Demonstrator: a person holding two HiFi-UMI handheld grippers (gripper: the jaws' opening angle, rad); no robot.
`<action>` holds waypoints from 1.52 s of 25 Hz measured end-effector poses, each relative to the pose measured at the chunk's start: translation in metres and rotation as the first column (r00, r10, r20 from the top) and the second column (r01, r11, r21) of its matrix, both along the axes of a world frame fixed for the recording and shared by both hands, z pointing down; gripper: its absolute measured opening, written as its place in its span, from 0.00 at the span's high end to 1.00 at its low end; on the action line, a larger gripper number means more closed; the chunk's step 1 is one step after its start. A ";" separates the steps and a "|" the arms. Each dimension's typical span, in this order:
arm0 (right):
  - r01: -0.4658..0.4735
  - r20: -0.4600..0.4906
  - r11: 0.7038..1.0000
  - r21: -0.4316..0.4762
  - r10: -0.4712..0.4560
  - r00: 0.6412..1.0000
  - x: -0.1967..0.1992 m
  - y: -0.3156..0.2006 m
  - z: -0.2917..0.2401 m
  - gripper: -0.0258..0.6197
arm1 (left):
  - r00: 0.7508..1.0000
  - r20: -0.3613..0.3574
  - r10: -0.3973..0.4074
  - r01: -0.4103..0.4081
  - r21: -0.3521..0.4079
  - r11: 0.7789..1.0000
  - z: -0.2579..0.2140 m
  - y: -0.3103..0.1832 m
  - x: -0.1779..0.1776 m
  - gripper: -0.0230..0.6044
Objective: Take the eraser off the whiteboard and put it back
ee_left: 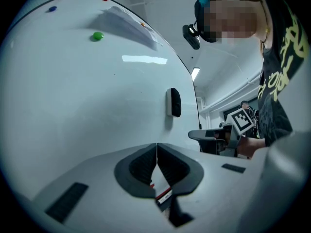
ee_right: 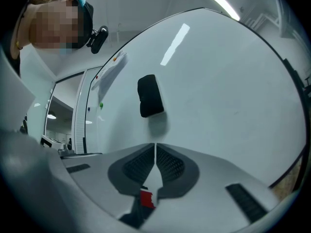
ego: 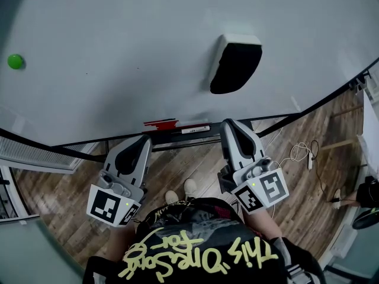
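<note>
The eraser [ego: 235, 64], black with a white back, clings to the whiteboard [ego: 118, 52] right of centre; it also shows as the eraser [ee_left: 174, 102] in the left gripper view and the eraser [ee_right: 149, 95] in the right gripper view. My right gripper [ego: 232, 125] points at the board just below the eraser, apart from it, jaws shut with nothing between them [ee_right: 155, 147]. My left gripper [ego: 145, 139] hangs further left at the board's lower edge, jaws shut and empty [ee_left: 156, 147].
A red-and-white marker [ego: 177, 126] lies on the tray at the board's lower edge, between the grippers. A green magnet [ego: 15, 61] sticks at far left of the board. Wooden floor with white cables [ego: 299, 154] lies below. Papers [ee_left: 129, 25] hang on the board.
</note>
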State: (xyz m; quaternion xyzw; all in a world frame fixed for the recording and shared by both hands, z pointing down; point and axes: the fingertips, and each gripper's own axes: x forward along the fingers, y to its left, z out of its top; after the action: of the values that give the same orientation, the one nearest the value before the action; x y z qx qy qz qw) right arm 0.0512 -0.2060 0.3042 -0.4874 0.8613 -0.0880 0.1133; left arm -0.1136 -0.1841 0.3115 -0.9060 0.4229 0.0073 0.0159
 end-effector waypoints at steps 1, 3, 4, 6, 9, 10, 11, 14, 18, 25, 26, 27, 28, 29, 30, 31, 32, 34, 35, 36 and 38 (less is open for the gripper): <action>0.003 0.001 1.000 -0.003 -0.003 1.000 -0.001 0.000 0.001 0.94 | 1.000 0.000 -0.001 0.001 0.001 1.000 0.000 0.000 0.000 0.95; 0.010 0.001 1.000 -0.007 -0.010 1.000 -0.003 0.001 0.002 0.94 | 1.000 -0.001 -0.002 0.002 0.002 1.000 -0.001 0.001 -0.001 0.95; 0.014 -0.001 1.000 -0.008 -0.014 1.000 -0.003 0.001 0.003 0.94 | 1.000 -0.002 -0.003 0.003 0.001 1.000 -0.001 0.001 -0.001 0.95; 0.020 -0.004 1.000 -0.009 -0.020 1.000 -0.005 0.001 0.004 0.94 | 1.000 -0.001 -0.004 0.004 0.000 1.000 0.000 0.000 -0.001 0.95; 0.033 -0.011 0.999 -0.011 -0.033 0.999 -0.008 0.000 0.005 0.94 | 1.000 -0.003 -0.006 0.006 -0.001 1.000 0.000 -0.003 -0.001 0.95; 0.039 -0.017 0.999 -0.013 -0.039 0.999 -0.009 0.000 0.006 0.94 | 1.000 -0.004 -0.005 0.005 0.000 1.000 0.000 -0.003 -0.001 0.95; 0.044 -0.023 0.999 -0.015 -0.045 0.999 -0.010 0.000 0.006 0.94 | 1.000 -0.006 -0.005 0.005 0.001 1.000 0.000 -0.003 -0.001 0.95; 0.053 -0.046 0.998 -0.018 -0.054 0.997 -0.012 0.001 0.008 0.94 | 1.000 -0.007 0.001 0.000 0.004 1.000 -0.001 -0.003 0.001 0.95; 0.057 -0.056 0.998 -0.019 -0.058 0.997 -0.013 0.001 0.007 0.95 | 1.000 -0.008 0.003 -0.003 0.007 1.000 -0.004 -0.004 0.001 0.95; 0.064 -0.057 0.998 -0.021 -0.065 0.996 -0.015 -0.001 0.010 0.95 | 1.000 -0.007 -0.004 0.004 0.003 1.000 -0.001 -0.006 0.001 0.95; 0.065 -0.058 0.998 -0.022 -0.066 0.996 -0.015 -0.001 0.011 0.95 | 1.000 -0.009 -0.006 0.006 0.003 1.000 -0.001 -0.006 0.000 0.95; 0.065 -0.060 0.998 -0.023 -0.067 0.996 -0.015 -0.001 0.011 0.95 | 1.000 -0.009 -0.008 0.008 0.004 1.000 -0.001 -0.007 0.000 0.95; 0.066 -0.061 0.998 -0.024 -0.067 0.996 -0.015 -0.001 0.011 0.95 | 1.000 -0.009 -0.009 0.009 0.003 1.000 -0.001 -0.007 -0.001 0.95; 0.065 -0.062 0.998 -0.024 -0.067 0.996 -0.015 -0.001 0.011 0.95 | 1.000 -0.009 -0.010 0.010 0.003 1.000 -0.002 -0.007 -0.001 0.95; 0.065 -0.063 0.998 -0.023 -0.066 0.996 -0.015 -0.001 0.011 0.95 | 1.000 -0.008 -0.010 0.010 0.002 1.000 -0.002 -0.007 -0.001 0.95; 0.064 -0.063 0.998 -0.022 -0.065 0.996 -0.015 -0.001 0.011 0.95 | 1.000 -0.008 -0.010 0.010 0.002 1.000 -0.002 -0.007 -0.001 0.95; 0.063 -0.063 0.998 -0.022 -0.064 0.996 -0.014 -0.001 0.010 0.95 | 1.000 -0.007 -0.010 0.010 0.001 1.000 -0.002 -0.007 -0.001 0.95; 0.061 -0.063 0.998 -0.022 -0.063 0.996 -0.014 -0.002 0.010 0.95 | 1.000 -0.006 -0.011 0.011 0.002 1.000 -0.002 -0.007 -0.001 0.95; 0.061 -0.063 0.998 -0.022 -0.063 0.996 -0.014 -0.001 0.010 0.95 | 1.000 -0.006 -0.012 0.012 0.002 1.000 -0.002 -0.007 -0.002 0.95; 0.062 -0.064 0.998 -0.022 -0.063 0.996 -0.014 -0.001 0.010 0.95 | 1.000 -0.007 -0.013 0.013 0.003 1.000 -0.003 -0.007 -0.002 0.95; 0.061 -0.064 0.998 -0.021 -0.063 0.996 -0.015 -0.001 0.010 0.95 | 1.000 -0.007 -0.013 0.013 0.006 1.000 -0.004 -0.007 -0.002 0.95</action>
State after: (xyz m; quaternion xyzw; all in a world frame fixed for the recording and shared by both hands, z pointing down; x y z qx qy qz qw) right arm 0.0364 -0.2067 0.3141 -0.4641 0.8784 -0.0838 0.0778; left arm -0.1160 -0.1907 0.3079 -0.9032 0.4286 0.0116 0.0170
